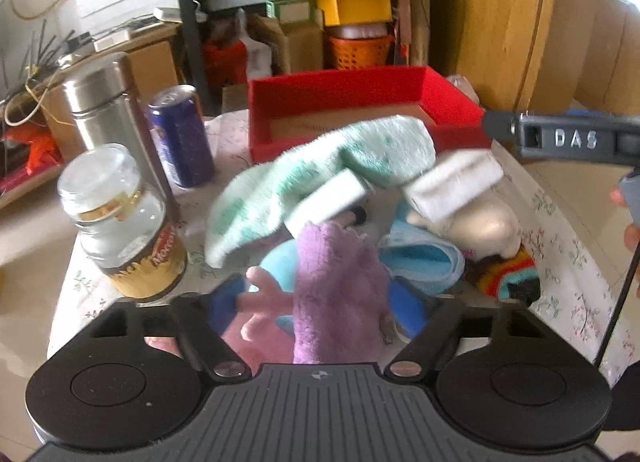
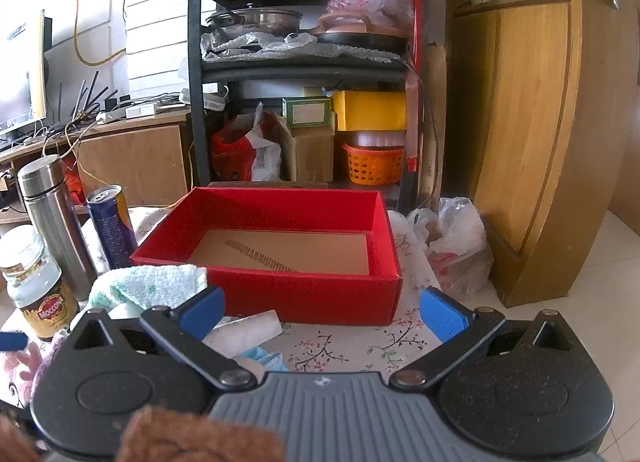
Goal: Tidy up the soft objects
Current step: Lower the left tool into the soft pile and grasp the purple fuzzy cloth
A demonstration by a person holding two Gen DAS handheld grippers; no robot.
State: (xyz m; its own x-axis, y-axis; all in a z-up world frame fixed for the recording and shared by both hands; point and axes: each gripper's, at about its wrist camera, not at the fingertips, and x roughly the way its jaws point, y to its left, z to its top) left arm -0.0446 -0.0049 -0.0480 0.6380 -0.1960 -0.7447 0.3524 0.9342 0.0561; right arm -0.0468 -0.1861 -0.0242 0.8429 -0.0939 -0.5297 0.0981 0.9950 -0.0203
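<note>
Left claw (image 1: 318, 302) stands open around a fuzzy purple cloth (image 1: 336, 294), pads apart.

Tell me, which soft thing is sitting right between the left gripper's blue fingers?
The fuzzy purple cloth. It stands up between the left gripper fingers, while the mint green towel lies farther back near the red box.

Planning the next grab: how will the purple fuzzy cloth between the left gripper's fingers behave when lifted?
The purple fuzzy cloth will probably flop and drape, since it already folds softly. Its nap likely gives the left gripper good friction. It may drag the pink plush beside it.
</note>
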